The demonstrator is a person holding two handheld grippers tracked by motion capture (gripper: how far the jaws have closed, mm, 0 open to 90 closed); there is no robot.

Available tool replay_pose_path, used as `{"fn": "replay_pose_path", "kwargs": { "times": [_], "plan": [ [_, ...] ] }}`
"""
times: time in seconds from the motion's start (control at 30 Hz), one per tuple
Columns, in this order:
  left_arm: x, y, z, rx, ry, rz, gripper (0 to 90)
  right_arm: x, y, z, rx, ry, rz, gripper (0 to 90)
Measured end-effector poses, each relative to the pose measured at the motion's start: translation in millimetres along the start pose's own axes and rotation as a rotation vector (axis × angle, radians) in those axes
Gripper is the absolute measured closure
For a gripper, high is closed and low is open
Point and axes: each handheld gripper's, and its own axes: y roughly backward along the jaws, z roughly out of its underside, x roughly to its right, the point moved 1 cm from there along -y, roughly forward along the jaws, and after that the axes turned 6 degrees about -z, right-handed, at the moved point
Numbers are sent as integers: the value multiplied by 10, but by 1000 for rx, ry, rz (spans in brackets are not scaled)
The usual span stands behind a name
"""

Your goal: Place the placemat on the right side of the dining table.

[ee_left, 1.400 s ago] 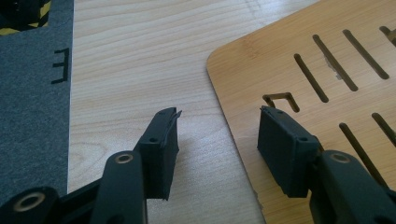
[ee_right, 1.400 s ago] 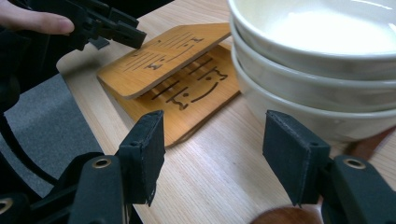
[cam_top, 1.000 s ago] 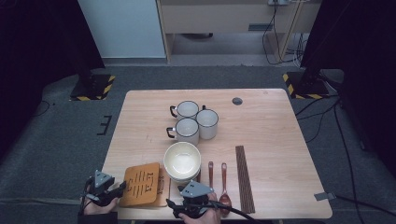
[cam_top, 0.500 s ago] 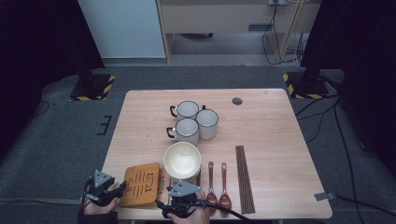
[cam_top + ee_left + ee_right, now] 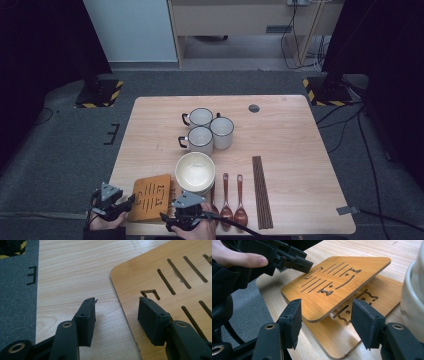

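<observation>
Two slotted bamboo boards lie stacked at the table's front left. The top board (image 5: 337, 282) is tilted up off the lower board (image 5: 382, 292). From above they read as one board (image 5: 152, 195). My right gripper (image 5: 328, 305) is open, its jaws standing either side of the top board's near corner without touching it; from above the right gripper (image 5: 170, 216) sits at the front edge. My left gripper (image 5: 117, 301) is open and straddles the board (image 5: 175, 270) at its edge, one jaw over bare table. The left gripper (image 5: 304, 266) reaches the board's far corner.
A stack of white bowls (image 5: 195, 170) stands just right of the boards, close to my right jaw. Three mugs (image 5: 200, 117) cluster mid-table. Wooden spoons (image 5: 226, 200) and chopsticks (image 5: 261, 192) lie at the front right. The table's front edge (image 5: 300, 232) is right beneath my hands.
My right gripper has slid left along the front edge, from beside the spoons to the boards. The left gripper has stayed put.
</observation>
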Motion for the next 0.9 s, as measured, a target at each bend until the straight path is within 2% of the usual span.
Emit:
{"fn": "replay_pose_path", "kwargs": {
  "times": [0.43,0.9],
  "plan": [
    [-1,-1,0,1,-1,-2,480,49,-148,10,-34,-53,-14,405],
    [-2,-2,2,3,-2,0,484,92,-229,-6,-29,-117,-55,406]
  ]
}}
